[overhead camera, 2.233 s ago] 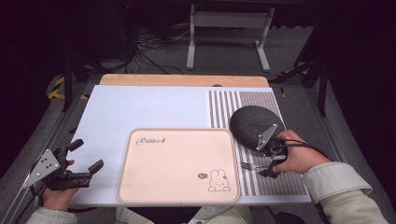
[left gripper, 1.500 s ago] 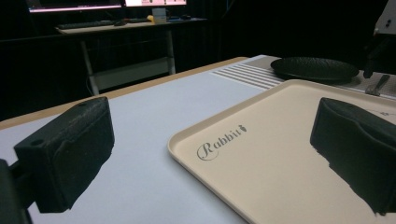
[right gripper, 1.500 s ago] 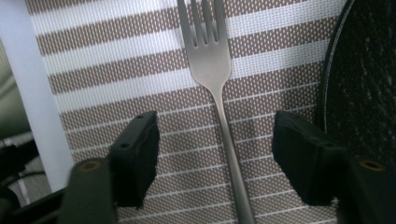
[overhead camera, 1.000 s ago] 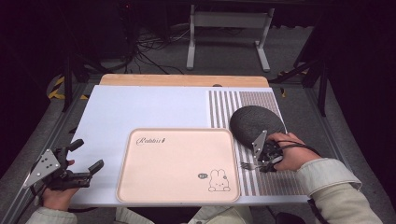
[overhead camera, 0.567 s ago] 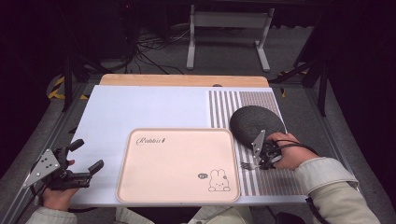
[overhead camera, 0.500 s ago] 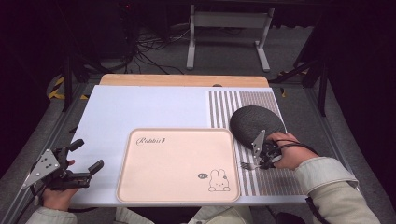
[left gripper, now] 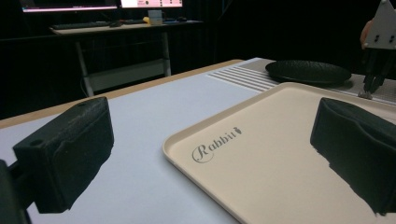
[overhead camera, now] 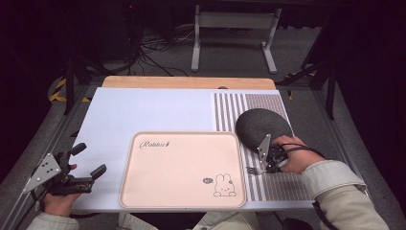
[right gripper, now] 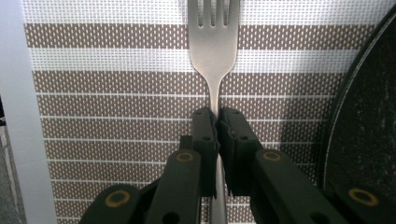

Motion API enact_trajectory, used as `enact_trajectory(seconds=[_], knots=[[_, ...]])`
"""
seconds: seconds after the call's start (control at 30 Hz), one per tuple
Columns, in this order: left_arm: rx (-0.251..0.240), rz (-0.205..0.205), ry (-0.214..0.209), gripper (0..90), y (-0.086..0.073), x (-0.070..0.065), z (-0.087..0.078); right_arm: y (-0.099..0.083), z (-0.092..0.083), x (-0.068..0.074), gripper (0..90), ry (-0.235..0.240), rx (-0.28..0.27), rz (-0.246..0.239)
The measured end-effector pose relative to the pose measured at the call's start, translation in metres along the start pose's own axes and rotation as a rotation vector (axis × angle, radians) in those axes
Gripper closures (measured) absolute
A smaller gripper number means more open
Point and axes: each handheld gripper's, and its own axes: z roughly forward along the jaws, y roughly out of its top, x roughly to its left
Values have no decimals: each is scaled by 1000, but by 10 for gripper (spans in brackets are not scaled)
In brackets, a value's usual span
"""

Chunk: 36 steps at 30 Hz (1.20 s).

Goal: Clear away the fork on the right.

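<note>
Right gripper view: fork (right gripper: 214, 51) handle's lower end hidden between my right gripper (right gripper: 217, 122) jaws, just closed onto it; brown-and-white striped placemat (right gripper: 116, 93) beneath, dark room beyond; fork plain, matte silver, beside speckled black plate (right gripper: 369, 121); left gripper (overhead camera: 88, 160) agape, empty.

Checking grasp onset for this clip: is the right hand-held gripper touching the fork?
Touching. In the right gripper view, the right hand-held gripper has just closed its jaws, and both pads press the fork handle.
</note>
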Motion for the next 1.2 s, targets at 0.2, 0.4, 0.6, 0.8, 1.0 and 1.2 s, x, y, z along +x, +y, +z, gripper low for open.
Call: enact_trajectory(seconds=[0.2,0.4,0.6,0.8,1.0,1.2], knots=[[-4,-2,0,3,0,0,0,1,0,1,856,-7,7,-16],[-2,-3,-1,3,0,0,0,1,0,1,858,-8,6,-10],[-2,-4,-1,2,0,0,0,0,0,2,860,-14,5,-6],[-2,-5,-1,2,0,0,0,1,0,2,860,-18,5,-12],[0,-5,-3,3,0,0,0,0,0,3,862,-20,2,0],[-2,-8,-1,2,0,0,0,-2,-10,3,863,-29,-20,21]])
